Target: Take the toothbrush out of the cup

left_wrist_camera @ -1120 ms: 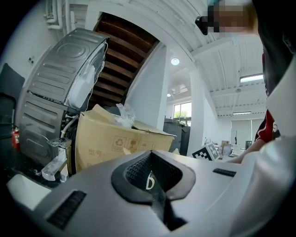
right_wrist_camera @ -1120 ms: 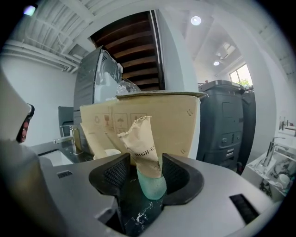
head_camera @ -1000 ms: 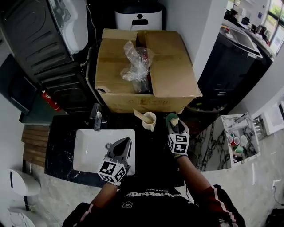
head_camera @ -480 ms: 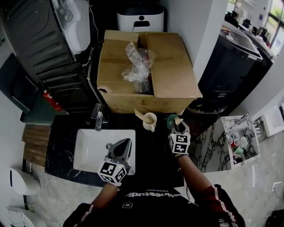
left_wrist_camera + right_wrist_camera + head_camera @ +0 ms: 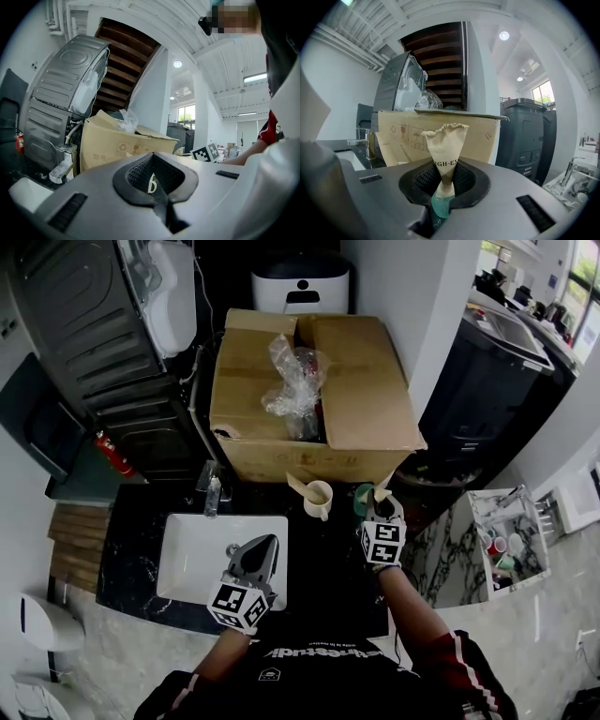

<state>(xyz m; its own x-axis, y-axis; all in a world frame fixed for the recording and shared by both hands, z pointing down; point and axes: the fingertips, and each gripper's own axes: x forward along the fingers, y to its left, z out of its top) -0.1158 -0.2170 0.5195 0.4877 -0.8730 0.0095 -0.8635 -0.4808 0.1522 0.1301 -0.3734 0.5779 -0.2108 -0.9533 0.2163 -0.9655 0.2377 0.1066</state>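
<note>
From the head view, the left gripper (image 5: 266, 541) hangs over the near rim of the white rectangular sink basin (image 5: 192, 554), well apart from the cups. The right gripper (image 5: 379, 508) points at the small green cup (image 5: 362, 495) on the black stone counter (image 5: 323, 554). The tan tip of the paper-wrapped toothbrush (image 5: 382, 489) rises at its nose. A cream mug (image 5: 319, 496) with a pale stick in it stands just left of the green cup, and a big brown cardboard box (image 5: 366, 399) holding crumpled clear plastic (image 5: 293, 376) walls off the back. The left gripper view shows what the head view hides: the left gripper (image 5: 156, 192) has its pads pressed together on nothing, with the box (image 5: 108, 143) beyond. In the right gripper view the right gripper (image 5: 442, 180) has just been closing and now pinches the toothbrush (image 5: 446, 145) at its narrow waist, upright. A teal part sits below the pads, handle or cup I cannot tell.
</note>
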